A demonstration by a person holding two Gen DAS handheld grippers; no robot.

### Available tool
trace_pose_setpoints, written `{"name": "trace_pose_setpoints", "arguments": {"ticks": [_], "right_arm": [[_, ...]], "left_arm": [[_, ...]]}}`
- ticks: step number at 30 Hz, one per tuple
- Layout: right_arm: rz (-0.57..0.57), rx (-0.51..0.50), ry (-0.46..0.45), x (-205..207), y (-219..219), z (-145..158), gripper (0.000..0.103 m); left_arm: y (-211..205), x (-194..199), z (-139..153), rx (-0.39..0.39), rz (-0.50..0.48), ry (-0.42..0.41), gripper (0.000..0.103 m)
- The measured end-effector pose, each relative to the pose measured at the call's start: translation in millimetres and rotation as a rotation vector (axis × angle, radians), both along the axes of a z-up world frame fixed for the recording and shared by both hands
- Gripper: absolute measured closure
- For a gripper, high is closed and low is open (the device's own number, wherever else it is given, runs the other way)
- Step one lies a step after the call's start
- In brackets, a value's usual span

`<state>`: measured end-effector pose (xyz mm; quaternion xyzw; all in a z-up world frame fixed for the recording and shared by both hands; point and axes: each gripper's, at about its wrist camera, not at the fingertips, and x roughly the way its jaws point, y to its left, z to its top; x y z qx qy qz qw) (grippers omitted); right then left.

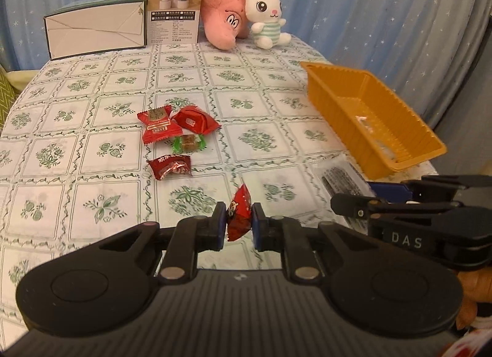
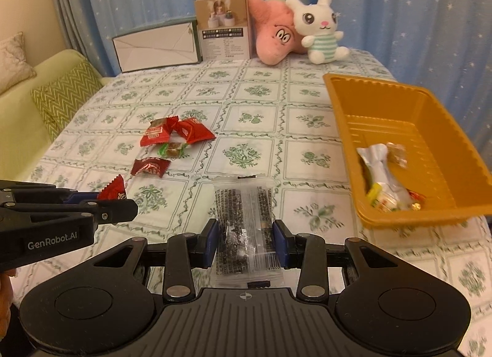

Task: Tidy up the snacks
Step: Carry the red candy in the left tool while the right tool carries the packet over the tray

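My left gripper (image 1: pixel 239 221) is shut on a red wrapped candy (image 1: pixel 239 214), held above the tablecloth; it also shows in the right wrist view (image 2: pixel 114 192). My right gripper (image 2: pixel 245 241) is shut on a clear packet of dark snack bars (image 2: pixel 243 227), also partly seen in the left wrist view (image 1: pixel 341 180). Several red candies (image 1: pixel 172 126) and a green-wrapped one (image 1: pixel 188 143) lie mid-table. An orange tray (image 2: pixel 436 129) at the right holds a few wrapped snacks (image 2: pixel 384 181).
Two boxes (image 1: pixel 95 30) and two plush toys (image 1: pixel 246 15) stand along the table's far edge. A green sofa with cushions (image 2: pixel 61 95) is to the left. Blue starred curtains hang behind the table.
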<state>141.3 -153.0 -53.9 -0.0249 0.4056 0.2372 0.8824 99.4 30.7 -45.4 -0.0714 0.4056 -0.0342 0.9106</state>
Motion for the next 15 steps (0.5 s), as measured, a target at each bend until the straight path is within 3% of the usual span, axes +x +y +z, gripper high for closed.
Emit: {"name": "trace_pose_setpoints", "arguments": {"ticks": [15], "right_arm": [[-0.07,0.028,-0.033,-36.0,-47.2,36.1,0.065]], "left_arm": [[-35.7,-26.4,32.9,-0.016,-0.038,-0.024,0.088]]}}
